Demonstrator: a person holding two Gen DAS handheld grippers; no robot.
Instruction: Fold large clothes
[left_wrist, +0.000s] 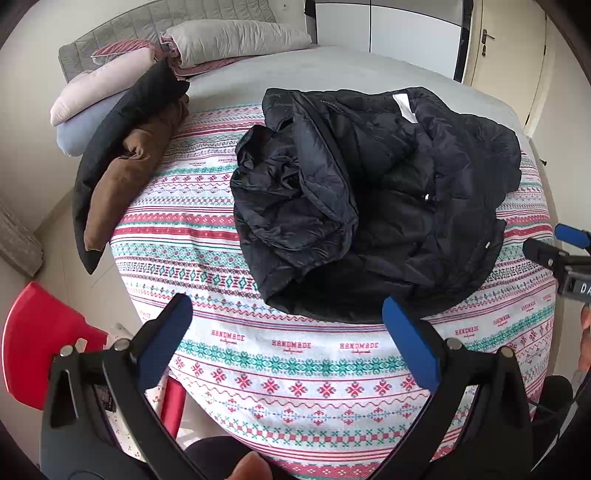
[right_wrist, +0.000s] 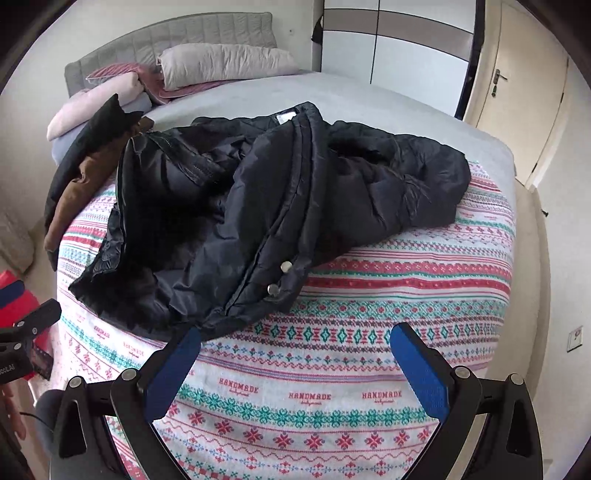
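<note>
A black padded jacket (left_wrist: 373, 199) is seen lying crumpled in a heap on the patterned blanket (left_wrist: 288, 369) covering the near half of the bed — not spread, not folded. Two metal snaps (right_wrist: 279, 277) are visible along the front edge nearest the right wrist view. A second pile of dark and brown clothes (left_wrist: 125, 162) is lying along the bed's left edge, near the pillows (left_wrist: 236, 40), well apart from the jacket.

The left gripper (left_wrist: 288, 325) is held spread wide and empty, just short of the jacket's near hem. The right gripper (right_wrist: 295, 354) is likewise spread and empty; its left finger sits close to the hem corner, but contact cannot be confirmed.

The fold is judged not yet started. Risks noted:
- Slick, puffy fabric may slip from a shallow pinch — a deep bite on the hem is called for.
- With layers bunched, lining and outer shell may be caught together, so spreading would fail.
- If the two corners are lifted unevenly, the twist is likely to be kept.
</note>
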